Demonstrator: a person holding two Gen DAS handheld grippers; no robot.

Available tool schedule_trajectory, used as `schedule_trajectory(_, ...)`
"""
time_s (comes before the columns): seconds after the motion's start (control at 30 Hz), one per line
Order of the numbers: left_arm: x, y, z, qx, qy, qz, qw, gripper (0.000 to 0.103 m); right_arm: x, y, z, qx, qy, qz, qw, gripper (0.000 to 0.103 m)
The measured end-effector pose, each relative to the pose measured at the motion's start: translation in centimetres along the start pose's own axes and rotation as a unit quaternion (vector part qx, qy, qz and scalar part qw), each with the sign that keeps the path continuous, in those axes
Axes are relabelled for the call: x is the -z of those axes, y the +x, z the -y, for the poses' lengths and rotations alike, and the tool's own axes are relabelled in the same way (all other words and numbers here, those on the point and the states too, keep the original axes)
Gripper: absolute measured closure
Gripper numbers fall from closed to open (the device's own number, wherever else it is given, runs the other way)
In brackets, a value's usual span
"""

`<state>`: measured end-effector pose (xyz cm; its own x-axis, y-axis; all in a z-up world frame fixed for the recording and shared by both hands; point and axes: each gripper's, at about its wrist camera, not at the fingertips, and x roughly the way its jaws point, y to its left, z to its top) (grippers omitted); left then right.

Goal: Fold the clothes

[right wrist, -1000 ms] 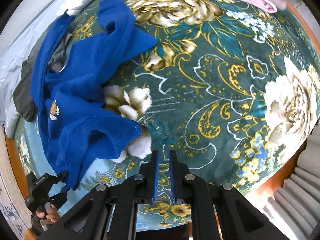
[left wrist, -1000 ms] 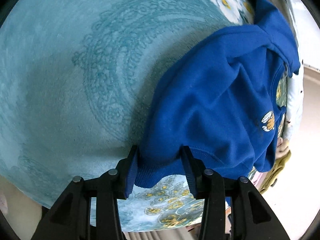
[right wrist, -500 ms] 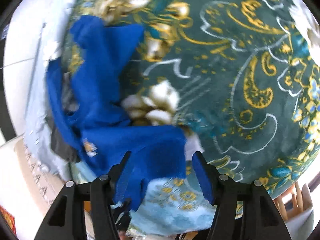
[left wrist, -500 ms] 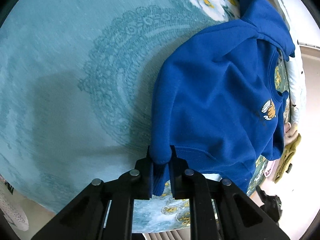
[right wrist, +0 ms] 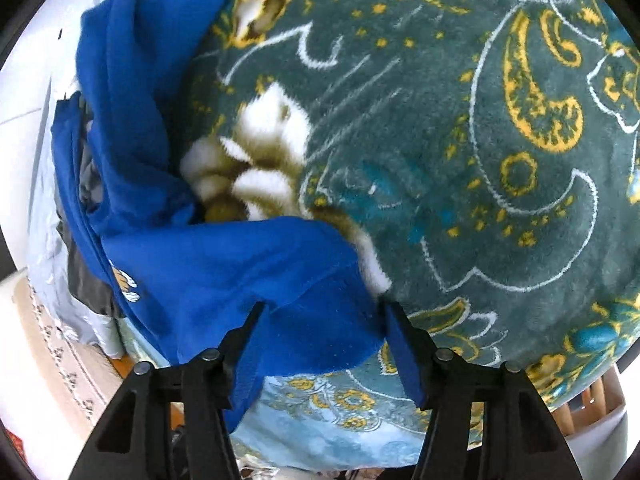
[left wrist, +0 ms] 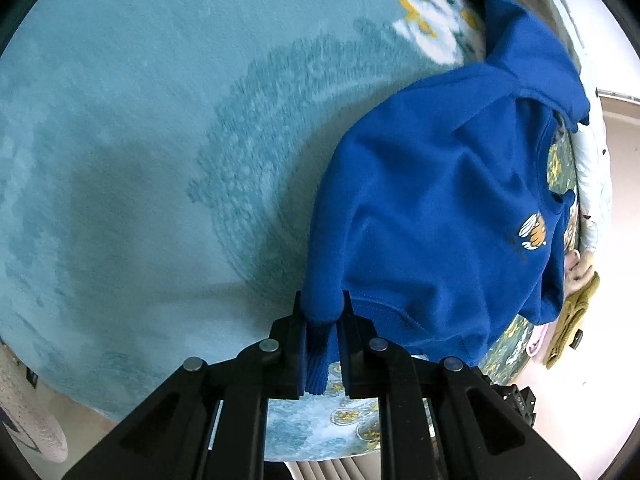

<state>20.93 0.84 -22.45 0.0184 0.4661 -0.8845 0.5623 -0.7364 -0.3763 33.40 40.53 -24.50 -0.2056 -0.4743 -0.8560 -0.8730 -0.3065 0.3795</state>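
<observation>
On the pale teal side of the patterned plush blanket (left wrist: 140, 160), the left gripper (left wrist: 322, 320) is clenched on the ribbed hem corner of the royal-blue fleece sweatshirt (left wrist: 432, 208), which sprawls across the blanket; further right, the right gripper (right wrist: 322, 320) straddles another sweatshirt corner, jaws spread wide.

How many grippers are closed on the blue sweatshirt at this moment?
1. The left gripper is shut on the hem corner of the blue sweatshirt. The right gripper is open, its jaws standing on either side of another part of the fabric without pinching it.
</observation>
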Motion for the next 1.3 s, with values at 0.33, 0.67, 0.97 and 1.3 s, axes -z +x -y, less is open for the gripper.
schedule_trajectory(0.33, -1.2, -2.5, -1.9, -0.026, 0.011, 0.027, 0.9992, 0.094, 1.5, 0.4, -1.1, -0.019, -0.029, 0.007, 0.999, 0.045)
schedule_trajectory(0.67, -1.6, -0.6, -1.9, -0.055, 0.038, 0.011, 0.9977, 0.075, 5.6, 3.5, -1.6, -0.017, -0.058, -0.018, 0.998, 0.045)
schedule_trajectory(0.97, -0.9, -0.9, 0.1, -0.060, 0.072, 0.019, 0.9954, 0.095, 7.6, 4.8, -4.9, 0.020, -0.075, -0.016, 0.997, 0.084)
schedule_trajectory(1.3, 2.7, -6.2, 3.0, 0.008, 0.109, 0.062, 0.9920, 0.096, 8.3, -4.0, -11.0, -0.024, -0.198, 0.070, 0.977, 0.090)
